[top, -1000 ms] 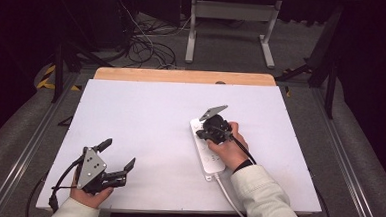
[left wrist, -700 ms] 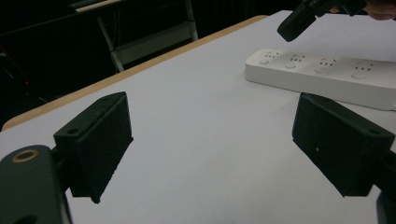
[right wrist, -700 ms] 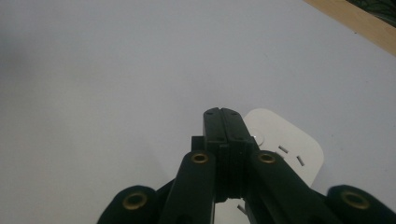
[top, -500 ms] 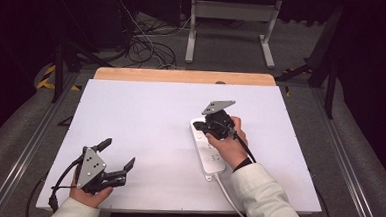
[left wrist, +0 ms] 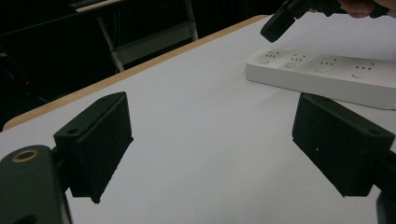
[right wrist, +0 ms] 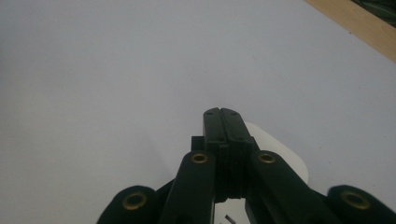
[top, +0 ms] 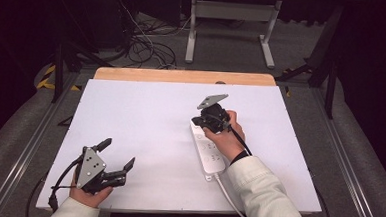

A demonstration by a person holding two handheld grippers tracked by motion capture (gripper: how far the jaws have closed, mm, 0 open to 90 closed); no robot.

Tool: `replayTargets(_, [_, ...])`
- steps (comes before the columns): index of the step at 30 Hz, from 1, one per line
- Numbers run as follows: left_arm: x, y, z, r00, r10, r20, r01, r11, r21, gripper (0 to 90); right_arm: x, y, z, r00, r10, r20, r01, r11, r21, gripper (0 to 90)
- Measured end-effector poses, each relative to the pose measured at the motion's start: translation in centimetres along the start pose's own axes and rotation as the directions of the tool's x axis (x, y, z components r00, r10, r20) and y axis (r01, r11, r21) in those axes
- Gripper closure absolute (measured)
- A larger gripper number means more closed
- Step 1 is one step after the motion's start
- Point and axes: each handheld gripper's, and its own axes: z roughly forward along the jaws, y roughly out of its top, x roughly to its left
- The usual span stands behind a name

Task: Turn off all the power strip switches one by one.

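— Nearest the table's front edge, what is the left gripper (top: 114,158) doing?

— It sits low at the near left corner of the white table (top: 145,116), held in the person's left hand (top: 87,195). Its jaws are spread wide with nothing between them; in the left gripper view there is just bare white surface in the gap.

— And further in?

— A white power strip (top: 209,150) lies flat, right of centre. Its long axis runs from the near edge away toward the far side, leaning slightly leftward as it goes. The cord (top: 229,198) leaves its near end and runs toward the person's sleeve (top: 264,197), so the free, rounded end points away from the person.

— Where is the right gripper (top: 198,123)?

— Over that far end of the strip, gripped by the right hand (top: 225,132). Its jaws are pressed together, pinching nothing. In the right gripper view the closed tips (right wrist: 226,122) sit above the strip's rounded end (right wrist: 285,156); whether they touch it I cannot tell.

— The two grippers, close together?

— Well apart, with open table between them. Beyond the strip, a wooden strip (top: 182,77) runs along the table's far edge.
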Motion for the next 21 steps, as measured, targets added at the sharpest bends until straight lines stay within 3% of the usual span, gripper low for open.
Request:
replayTargets(6, [0.0, 0.0, 0.0, 1.0000, 0.001, 0.000, -0.001, 1.0000, 0.002, 12.5, -0.8, -0.4, 1.2, 0.9996, 0.028, 0.007, -0.028, 0.999, 0.036, 90.0])
replayTargets(21, [0.0, 0.0, 0.0, 1.0000, -0.005, 0.002, 0.005, 1.0000, 0.006, 12.5, -1.4, -1.0, 2.8, 0.9995, 0.032, 0.000, -0.032, 0.996, 0.081, 90.0])
